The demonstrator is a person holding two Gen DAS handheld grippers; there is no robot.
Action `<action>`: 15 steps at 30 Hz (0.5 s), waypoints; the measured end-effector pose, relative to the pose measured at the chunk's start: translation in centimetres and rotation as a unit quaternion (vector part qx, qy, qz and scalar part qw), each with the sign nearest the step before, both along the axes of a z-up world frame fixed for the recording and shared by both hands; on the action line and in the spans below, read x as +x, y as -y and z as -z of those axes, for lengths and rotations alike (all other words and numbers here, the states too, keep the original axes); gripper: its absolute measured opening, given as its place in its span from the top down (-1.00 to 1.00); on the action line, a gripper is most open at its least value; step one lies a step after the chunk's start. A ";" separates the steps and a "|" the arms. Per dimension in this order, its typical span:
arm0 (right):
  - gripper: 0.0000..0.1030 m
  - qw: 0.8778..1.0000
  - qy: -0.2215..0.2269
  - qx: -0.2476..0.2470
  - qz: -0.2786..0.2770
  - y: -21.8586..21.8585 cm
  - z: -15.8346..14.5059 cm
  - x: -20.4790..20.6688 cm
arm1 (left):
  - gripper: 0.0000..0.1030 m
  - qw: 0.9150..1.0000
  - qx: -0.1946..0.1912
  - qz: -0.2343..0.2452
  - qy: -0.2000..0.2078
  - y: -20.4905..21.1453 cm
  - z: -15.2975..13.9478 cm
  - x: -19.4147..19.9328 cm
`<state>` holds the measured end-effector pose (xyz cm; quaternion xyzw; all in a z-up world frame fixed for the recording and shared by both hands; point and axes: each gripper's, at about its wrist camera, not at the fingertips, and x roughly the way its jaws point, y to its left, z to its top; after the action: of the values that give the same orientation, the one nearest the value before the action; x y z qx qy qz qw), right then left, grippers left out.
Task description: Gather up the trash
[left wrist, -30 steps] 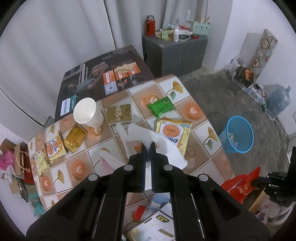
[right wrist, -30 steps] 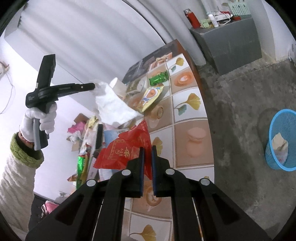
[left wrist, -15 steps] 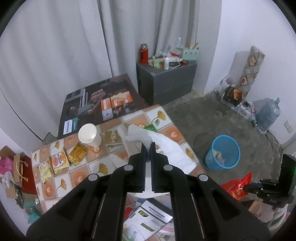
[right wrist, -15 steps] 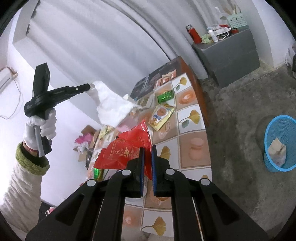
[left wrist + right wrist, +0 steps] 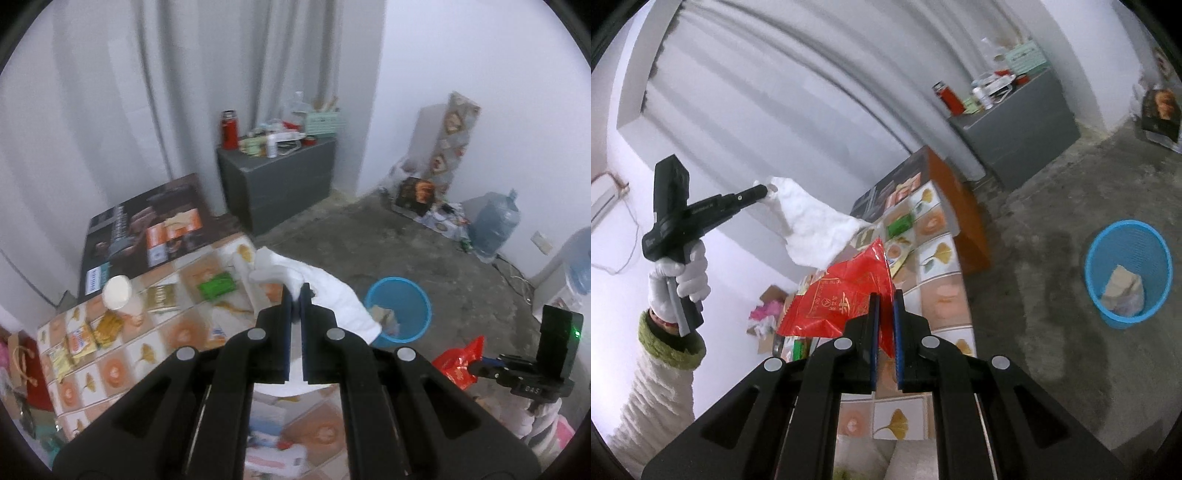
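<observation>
My left gripper (image 5: pixel 294 291) is shut on a crumpled white tissue (image 5: pixel 332 295) and holds it high above the tiled table (image 5: pixel 184 332). It also shows in the right wrist view (image 5: pixel 764 190), with the tissue (image 5: pixel 812 225) hanging from it. My right gripper (image 5: pixel 884 299) is shut on a red foil wrapper (image 5: pixel 846 295), held over the table's edge; it shows low right in the left wrist view (image 5: pixel 476 367) with the wrapper (image 5: pixel 458 363). A blue trash basket (image 5: pixel 400 310) stands on the floor right of the table (image 5: pixel 1130 273), with some trash inside.
On the table lie a white paper cup (image 5: pixel 118 293), a green packet (image 5: pixel 216 286), gold packets (image 5: pixel 160 297) and snack packs (image 5: pixel 79 339). A grey cabinet (image 5: pixel 277 184) stands by the curtain. A water jug (image 5: pixel 493 229) and boxes stand along the right wall.
Both grippers have risen and drawn back from the table with their loads. The blue basket has come nearer the middle of the left wrist view.
</observation>
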<state>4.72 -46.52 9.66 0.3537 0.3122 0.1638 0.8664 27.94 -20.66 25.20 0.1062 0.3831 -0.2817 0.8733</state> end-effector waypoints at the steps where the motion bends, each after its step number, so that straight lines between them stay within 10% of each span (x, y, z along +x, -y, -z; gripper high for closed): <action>1: 0.86 1.000 -0.001 0.001 0.005 0.5 0.0 -0.4 | 0.95 1.000 0.000 0.007 -0.001 0.8 0.1 -0.2; 15: 0.86 0.998 -0.020 0.004 0.060 4.8 1.6 -4.5 | 0.95 0.998 0.008 0.064 -0.026 7.6 2.4 -2.4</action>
<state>0.27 -51.29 8.07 0.3782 0.3069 0.1051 0.8670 25.55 -28.24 22.78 0.1304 0.4001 -0.3365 0.8424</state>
